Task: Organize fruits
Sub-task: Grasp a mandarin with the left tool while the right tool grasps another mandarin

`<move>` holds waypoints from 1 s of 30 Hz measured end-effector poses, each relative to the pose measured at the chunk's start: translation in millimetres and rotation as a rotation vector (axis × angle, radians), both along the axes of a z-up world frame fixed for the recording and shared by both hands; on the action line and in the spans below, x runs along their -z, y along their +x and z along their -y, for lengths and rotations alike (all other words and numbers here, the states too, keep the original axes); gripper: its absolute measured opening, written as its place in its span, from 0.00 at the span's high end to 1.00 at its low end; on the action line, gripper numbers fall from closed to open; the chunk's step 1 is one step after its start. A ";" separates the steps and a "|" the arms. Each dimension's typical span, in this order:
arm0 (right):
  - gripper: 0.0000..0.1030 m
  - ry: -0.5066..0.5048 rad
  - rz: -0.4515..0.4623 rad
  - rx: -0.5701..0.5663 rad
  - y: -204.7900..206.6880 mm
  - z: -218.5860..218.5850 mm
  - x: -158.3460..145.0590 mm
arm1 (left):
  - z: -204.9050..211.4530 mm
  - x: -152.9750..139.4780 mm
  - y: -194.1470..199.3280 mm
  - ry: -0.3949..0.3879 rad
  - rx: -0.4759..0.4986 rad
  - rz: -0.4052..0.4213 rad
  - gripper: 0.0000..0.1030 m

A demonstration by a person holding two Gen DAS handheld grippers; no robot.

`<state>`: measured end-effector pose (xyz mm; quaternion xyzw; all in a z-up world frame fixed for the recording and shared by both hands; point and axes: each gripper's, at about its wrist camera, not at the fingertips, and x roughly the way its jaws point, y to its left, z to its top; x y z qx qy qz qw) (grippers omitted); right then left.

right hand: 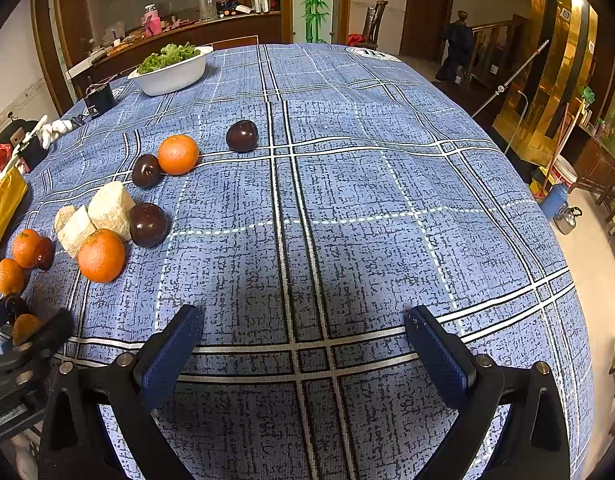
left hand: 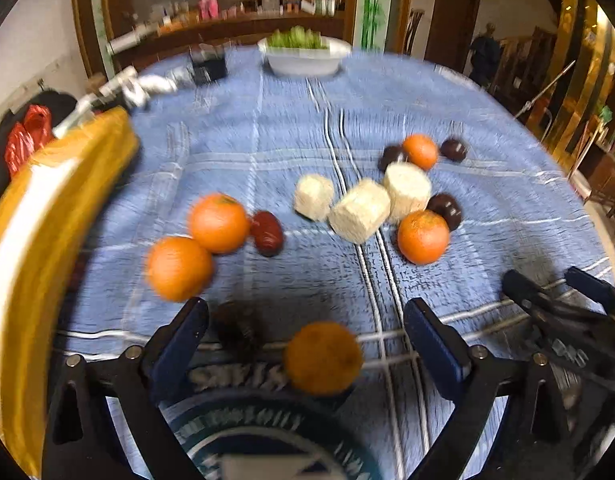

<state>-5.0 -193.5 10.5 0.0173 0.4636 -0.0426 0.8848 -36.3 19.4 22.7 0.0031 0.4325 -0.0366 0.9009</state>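
Black tool (right hand: pixel 303 352), blue ribbed pads (right hand: pixel 169 354)

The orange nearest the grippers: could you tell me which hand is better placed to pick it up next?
Left. The left gripper is open with that orange between its fingers; the right gripper stands over bare tablecloth.

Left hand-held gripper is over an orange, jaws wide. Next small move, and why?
Probably lower the left hand-held gripper a touch and close on the orange. The orange sits between its open fingers with clear gaps on both sides, so nothing is gripped yet. The right hand-held gripper hangs open over bare tablecloth.
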 end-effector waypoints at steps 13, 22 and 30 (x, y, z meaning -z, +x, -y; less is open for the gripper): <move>0.00 0.000 -0.074 -0.042 1.9 0.9 -1.8 | -133.9 -118.8 -100.3 -0.014 -0.089 0.442 0.05; 0.19 0.075 -0.003 -0.077 -32.0 -20.1 -37.7 | -159.2 -97.7 -97.0 -0.090 -0.072 0.356 0.05; 0.41 0.207 0.023 -0.416 -43.9 -123.4 -36.7 | -147.5 -75.6 -67.5 -0.194 0.022 0.189 0.39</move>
